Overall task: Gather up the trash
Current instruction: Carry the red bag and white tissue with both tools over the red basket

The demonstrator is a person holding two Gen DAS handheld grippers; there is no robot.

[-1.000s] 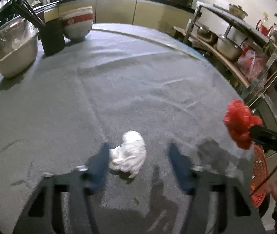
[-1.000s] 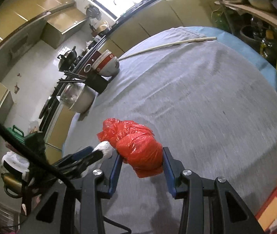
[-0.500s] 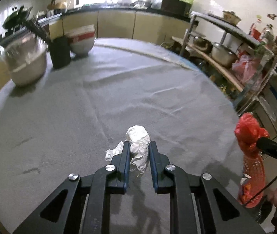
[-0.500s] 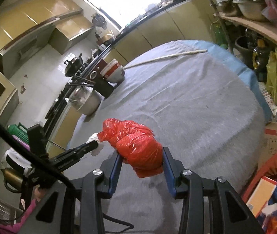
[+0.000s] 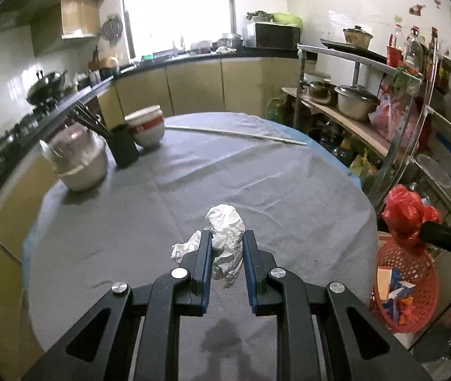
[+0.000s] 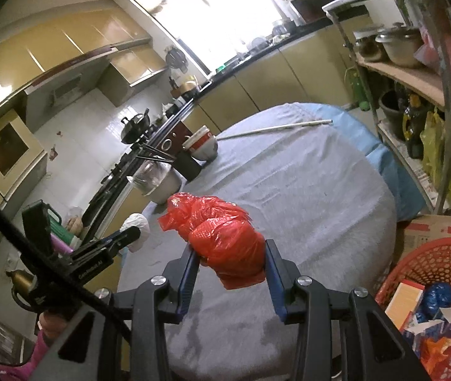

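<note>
A crumpled white tissue [image 5: 225,231] is pinched in my left gripper [image 5: 226,238], lifted above the grey-clothed round table [image 5: 193,187]. The same tissue [image 6: 136,227] shows at the left gripper's tip in the right wrist view. My right gripper [image 6: 230,247] is shut on a crumpled red plastic bag [image 6: 222,231], held over the table's near edge. In the left wrist view that red bag [image 5: 408,214] hangs past the table's right rim, above a red mesh trash basket [image 5: 406,273]. The basket [image 6: 441,285] holds boxes and wrappers.
Stacked bowls [image 5: 146,123], a black chopstick holder [image 5: 124,149] and a covered metal pot [image 5: 77,162] stand at the table's far left. A thin rod [image 5: 235,131] lies along the far edge. Metal shelves with pots [image 5: 355,101] stand to the right, a cardboard box [image 6: 432,228] beside the basket.
My left gripper closed on the white tissue and lifted it off the cloth. The right gripper carried the red bag up and toward the basket side.
</note>
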